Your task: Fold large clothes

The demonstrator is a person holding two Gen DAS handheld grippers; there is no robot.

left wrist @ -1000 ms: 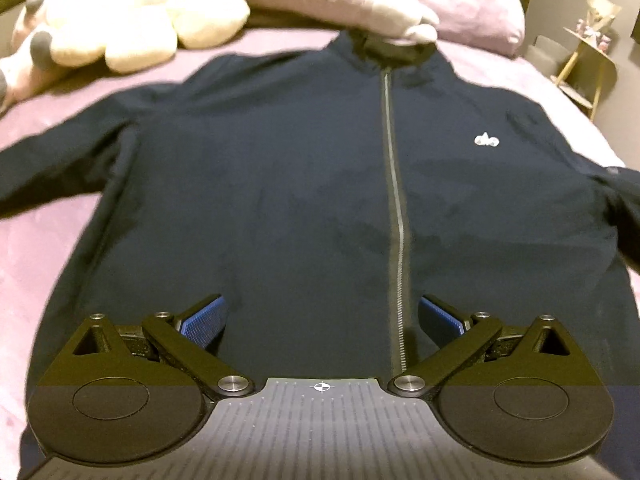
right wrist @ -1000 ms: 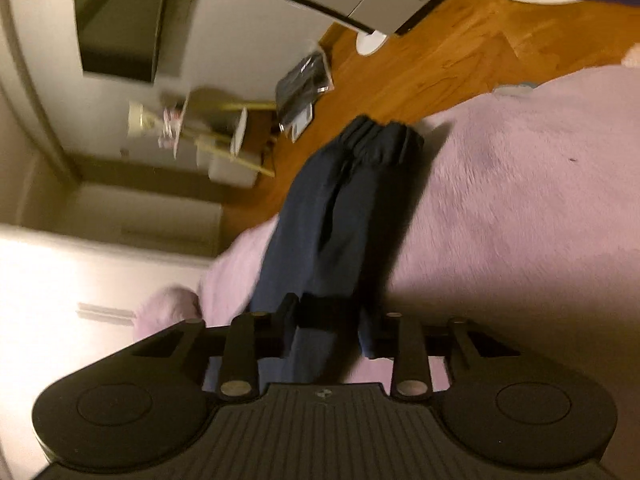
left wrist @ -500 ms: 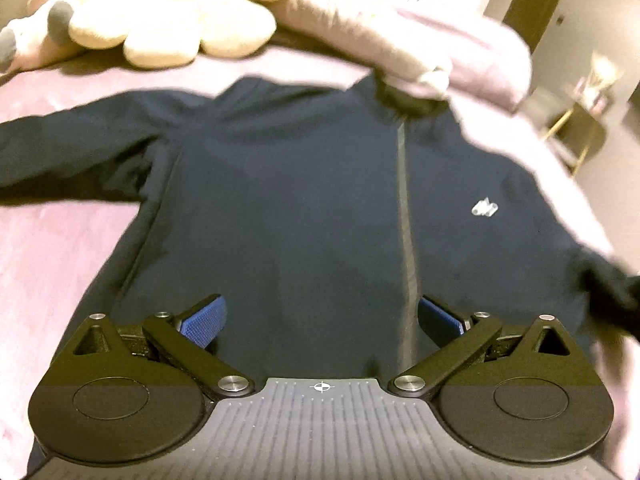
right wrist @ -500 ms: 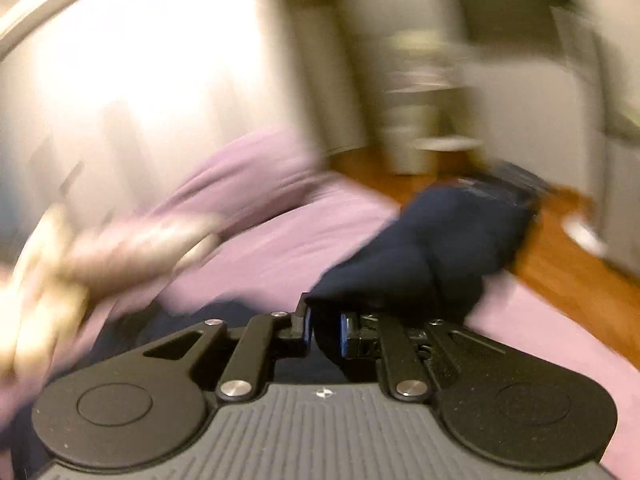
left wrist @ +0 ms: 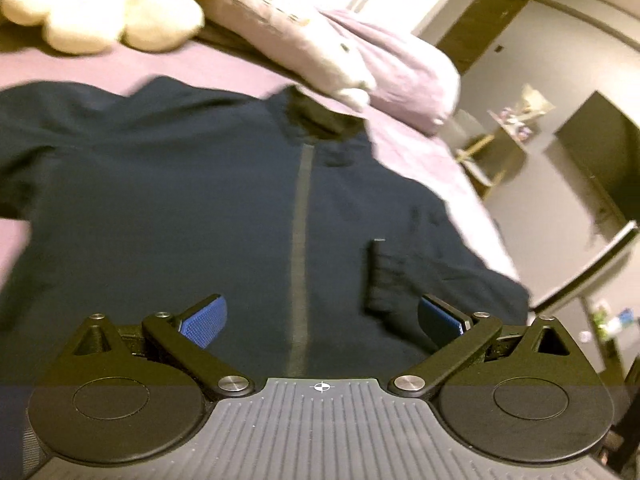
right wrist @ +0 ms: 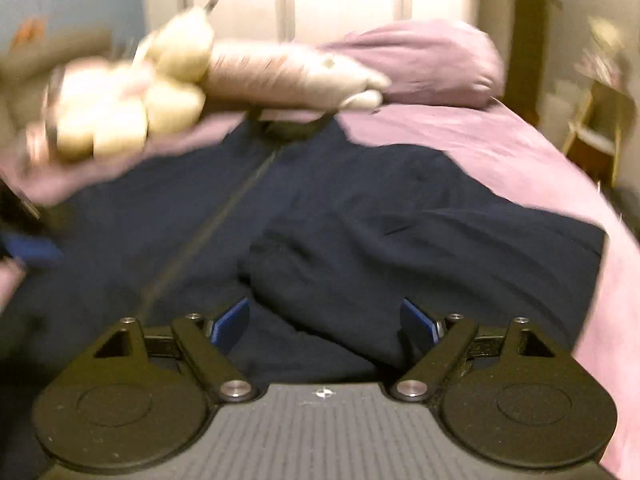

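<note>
A large navy zip-up jacket [left wrist: 192,208] lies front up on a pink bed, collar at the far end. Its right sleeve [left wrist: 404,276] is folded in across the chest, cuff near the zipper [left wrist: 300,240]. My left gripper [left wrist: 320,316] is open and empty above the jacket's lower front. In the right wrist view the folded sleeve [right wrist: 400,248] lies in a loose heap on the jacket [right wrist: 132,232]. My right gripper [right wrist: 324,320] is open just above that sleeve, holding nothing. A blue pad of the left gripper [right wrist: 34,250] shows at the left edge.
Cream and pink plush toys [left wrist: 100,16] and a pink pillow [left wrist: 392,76] lie at the head of the bed [right wrist: 500,148]. A small stool [left wrist: 508,140] and dark furniture stand beyond the bed's right edge.
My right gripper carried the right sleeve from the bed's edge in over the jacket's chest and opened, letting it go. The left gripper stayed open and tilted to the right.
</note>
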